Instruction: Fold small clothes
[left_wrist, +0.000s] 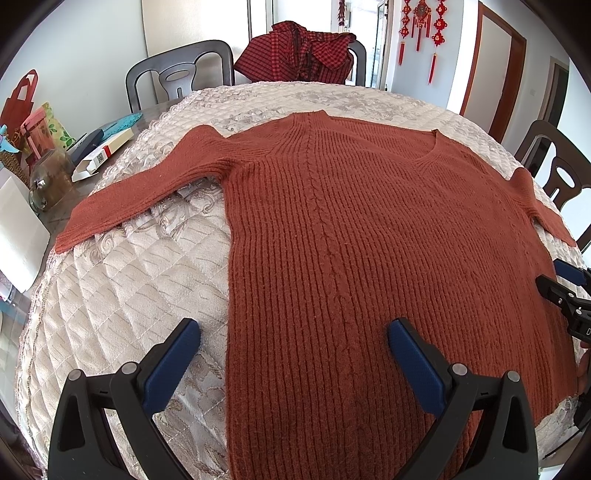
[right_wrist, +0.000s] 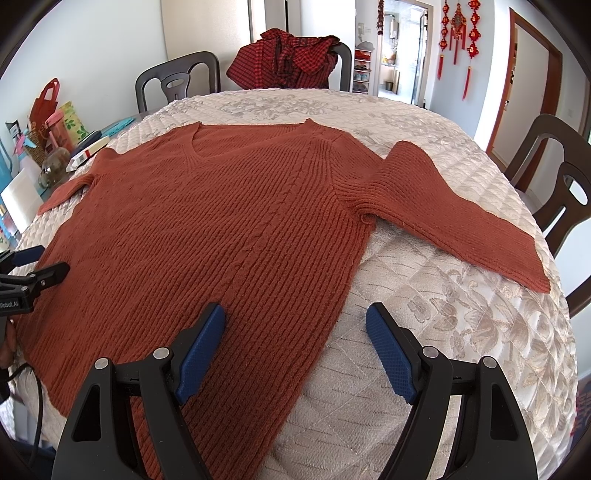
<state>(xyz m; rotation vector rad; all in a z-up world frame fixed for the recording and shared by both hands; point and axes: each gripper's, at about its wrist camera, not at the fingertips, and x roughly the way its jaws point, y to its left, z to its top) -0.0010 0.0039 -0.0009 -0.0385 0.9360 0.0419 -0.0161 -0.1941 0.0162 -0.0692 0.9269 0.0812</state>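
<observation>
A rust-red ribbed knit sweater (left_wrist: 354, 229) lies flat, front up, on the quilted cream table cover (left_wrist: 122, 295), V-neck at the far side and both sleeves spread outward. My left gripper (left_wrist: 293, 332) is open above the sweater's lower left edge, one blue pad over the cover and one over the knit. My right gripper (right_wrist: 295, 317) is open above the sweater (right_wrist: 207, 229) at its lower right edge, holding nothing. The left sleeve (left_wrist: 140, 188) and right sleeve (right_wrist: 465, 218) lie straight. Each gripper shows at the side of the other's view.
Dark chairs (left_wrist: 177, 74) ring the table; one at the back carries red checked clothes (left_wrist: 299, 51). Boxes, a glass jar (left_wrist: 50, 181) and gift bags sit at the left table edge. Another chair (right_wrist: 554, 177) stands at the right.
</observation>
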